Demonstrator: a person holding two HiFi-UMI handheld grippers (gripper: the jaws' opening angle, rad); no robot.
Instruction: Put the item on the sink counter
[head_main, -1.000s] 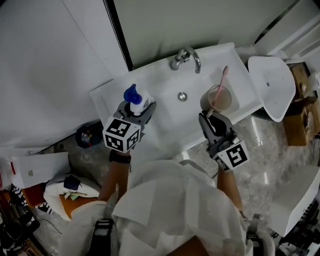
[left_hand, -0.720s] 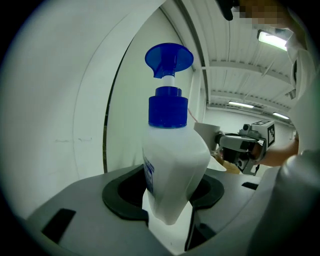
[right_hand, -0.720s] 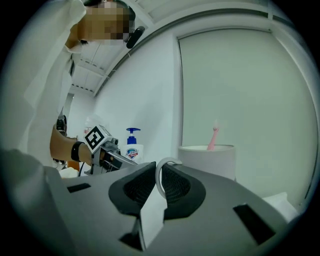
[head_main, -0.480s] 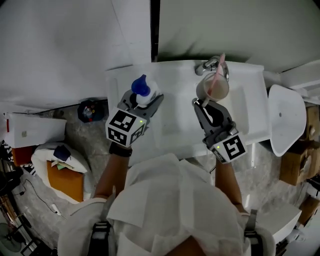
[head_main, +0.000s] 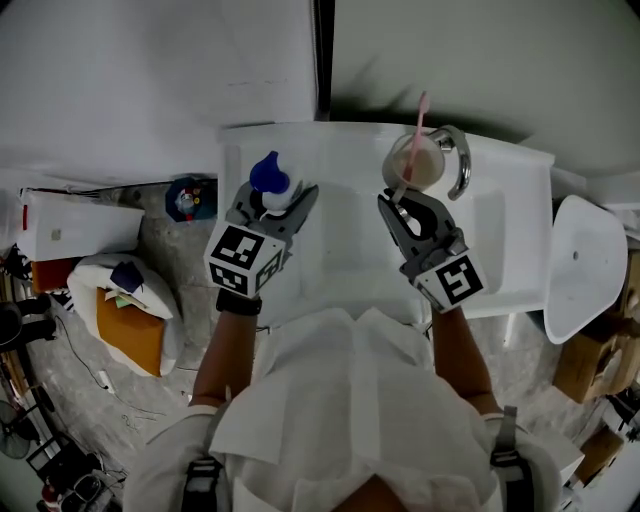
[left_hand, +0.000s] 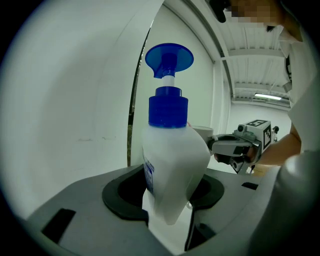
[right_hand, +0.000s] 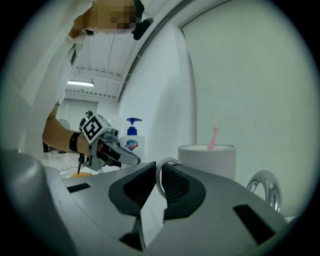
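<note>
Two loaded tongs over a white sink counter (head_main: 236, 150), in a room with pale walls and a grey mottled floor (head_main: 165, 262).

From the left we see an orange bag (head_main: 122, 330) on the floor. The left gripper (head_main: 281, 206) pinches a white soap bottle (head_main: 273, 192) with a blue pump, over the counter's left end; we cannot tell whether it touches. The basin (head_main: 345, 250) lies between the tongs. The right gripper (head_main: 398, 203) is pressed nearly together on the thin handle of a cup (head_main: 415, 164) holding a pink toothbrush (head_main: 419, 118), beside the faucet (head_main: 461, 168). A white oval fixture (head_main: 586, 262) stands far right. In the right gripper view the bottle's blue-and-red label shows, too small to read.
</note>
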